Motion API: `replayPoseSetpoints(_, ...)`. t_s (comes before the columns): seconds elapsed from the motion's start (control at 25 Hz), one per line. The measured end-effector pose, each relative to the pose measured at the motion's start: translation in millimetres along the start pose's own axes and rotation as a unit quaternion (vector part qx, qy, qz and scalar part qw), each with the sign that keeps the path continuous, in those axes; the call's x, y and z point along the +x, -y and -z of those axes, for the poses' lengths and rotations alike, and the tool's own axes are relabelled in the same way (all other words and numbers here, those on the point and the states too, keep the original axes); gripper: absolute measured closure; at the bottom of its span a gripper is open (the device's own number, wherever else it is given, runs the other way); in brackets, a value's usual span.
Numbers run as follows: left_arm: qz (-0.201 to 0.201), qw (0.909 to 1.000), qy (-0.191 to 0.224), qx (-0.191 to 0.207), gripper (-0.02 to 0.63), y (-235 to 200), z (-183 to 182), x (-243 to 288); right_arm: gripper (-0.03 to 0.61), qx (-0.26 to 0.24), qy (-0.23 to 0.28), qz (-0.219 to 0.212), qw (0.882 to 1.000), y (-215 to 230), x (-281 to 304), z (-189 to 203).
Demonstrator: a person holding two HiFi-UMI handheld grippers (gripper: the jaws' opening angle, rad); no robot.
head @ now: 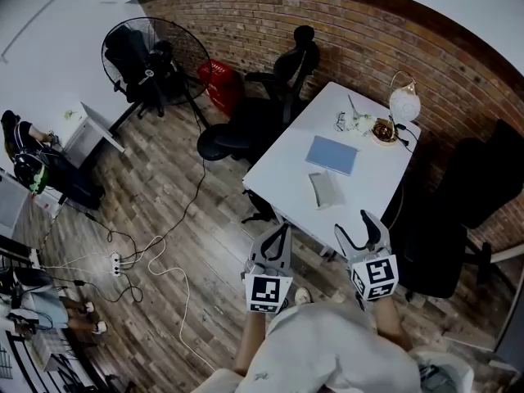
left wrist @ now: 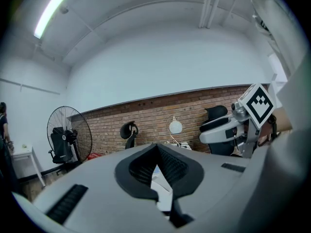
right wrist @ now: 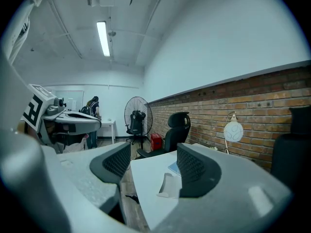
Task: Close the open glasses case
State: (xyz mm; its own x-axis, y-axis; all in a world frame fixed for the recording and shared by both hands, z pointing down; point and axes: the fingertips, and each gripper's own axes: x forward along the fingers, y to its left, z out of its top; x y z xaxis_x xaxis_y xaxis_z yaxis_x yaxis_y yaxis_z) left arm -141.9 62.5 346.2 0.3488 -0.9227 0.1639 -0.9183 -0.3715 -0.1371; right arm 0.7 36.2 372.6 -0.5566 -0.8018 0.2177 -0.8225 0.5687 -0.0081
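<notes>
Office room, brick wall, plank floor; a white tabletop (head: 286,166) stands in the middle. The case (head: 323,188) lies on the tabletop, toward its near end, lid apparently raised. Both tools hang short of the tabletop's near edge, well apart from the case. Left hand-held gripper (head: 282,234): jaws together, empty. Right hand-held gripper (head: 362,229): jaws wide apart, empty. Assessment: approach step, closing not yet begun. Next move calls for reaching over the tabletop and pressing the lid down.
</notes>
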Motion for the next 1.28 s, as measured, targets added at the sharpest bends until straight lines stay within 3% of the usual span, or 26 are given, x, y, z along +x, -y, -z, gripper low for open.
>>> replayPoseSetpoints(0.68, 0.031, 0.9993, -0.006, -0.02, 0.609, -33, 15, 22, 0.279, 0.006, -0.022, 0.029, 0.999, -10, 33, 2)
replayPoseSetpoints(0.96, 0.039, 0.9989, -0.012, -0.025, 0.609, -14, 21, 45, 0.279, 0.019, -0.029, 0.035, 0.999, 18, 29, 14)
replayPoseSetpoints(1.28, 0.008, 0.9996, -0.02, -0.015, 0.609, -12, 16, 86, 0.279, 0.023, -0.014, 0.006, 1.0, 58, 58, 11)
